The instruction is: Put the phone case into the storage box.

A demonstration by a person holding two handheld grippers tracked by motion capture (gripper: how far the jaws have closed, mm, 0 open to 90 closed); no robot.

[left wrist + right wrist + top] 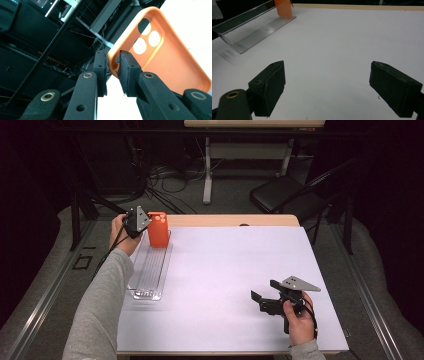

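- We found the left gripper (141, 222) at the far left of the white table (235, 270), held in the person's left hand (121, 232), with a grey sleeve (97, 310) running back to the near edge.
- In the left gripper view, its two black jaws stood almost together, pinching the rim of the orange phone case (165, 57) at the corner beside the camera cut-outs.
- One pad lay inside the case and the other outside its wall; we could not tell how firmly they pressed, since a thin gap showed on the outer side.
- We saw the orange phone case (157, 229) upright in the high view, at the far end of the clear ribbed stand (150, 270), which lay along the left part of the table.
- We could not tell whether the lower edge of the case rested on the stand or hung just above it.
- In the right gripper view, the case (284, 8) appeared at the far end of the stand (259, 30), against its upright clear wall.
- The right gripper (260, 301) sat near the table's near right corner, held in the right hand (300, 320) and well apart from the case.
- Its jaws were spread wide over the bare white surface, with nothing between them.
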